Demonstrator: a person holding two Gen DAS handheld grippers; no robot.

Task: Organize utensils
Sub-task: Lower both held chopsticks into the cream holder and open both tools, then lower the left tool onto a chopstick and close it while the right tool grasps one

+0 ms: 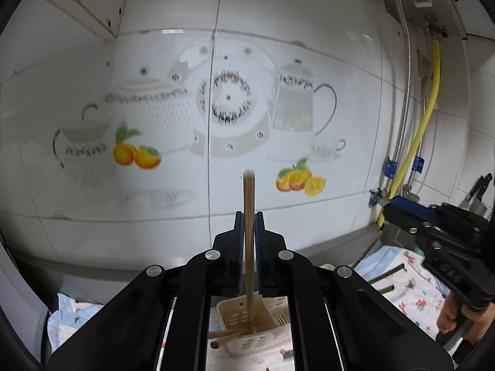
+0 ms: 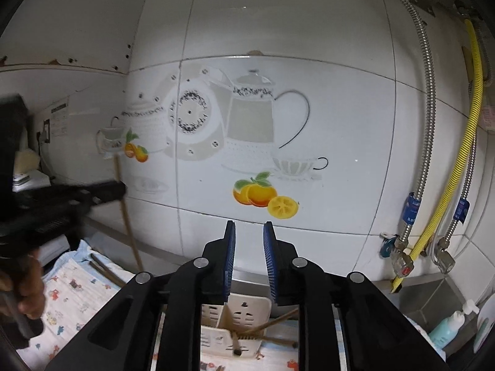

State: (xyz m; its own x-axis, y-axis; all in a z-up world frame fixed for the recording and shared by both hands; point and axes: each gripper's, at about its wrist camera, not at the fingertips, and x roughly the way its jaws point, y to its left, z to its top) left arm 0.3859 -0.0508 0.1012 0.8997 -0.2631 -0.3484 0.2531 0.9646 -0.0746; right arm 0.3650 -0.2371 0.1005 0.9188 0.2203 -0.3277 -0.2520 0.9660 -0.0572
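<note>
My left gripper (image 1: 247, 216) is shut on a pair of wooden chopsticks (image 1: 249, 191) that stand upright between its blue pads. Their lower ends reach down into a beige slotted utensil holder (image 1: 238, 312) below the jaws. In the right wrist view the same left gripper (image 2: 120, 187) shows blurred at the left with the chopsticks (image 2: 126, 225) leaning in it. My right gripper (image 2: 249, 225) is open by a narrow gap with nothing between its pads, above the holder (image 2: 244, 306), where other chopsticks (image 2: 275, 320) lie slanted. The right gripper (image 1: 399, 213) appears at the right edge of the left wrist view.
A printed cloth (image 2: 71, 287) covers the counter, with loose dark chopsticks (image 2: 102, 269) on it. The tiled wall stands close behind. A yellow hose (image 2: 464, 170) and metal pipes run down at the right, near a pale blue bottle (image 2: 448, 324). A knife (image 1: 478, 185) stands far right.
</note>
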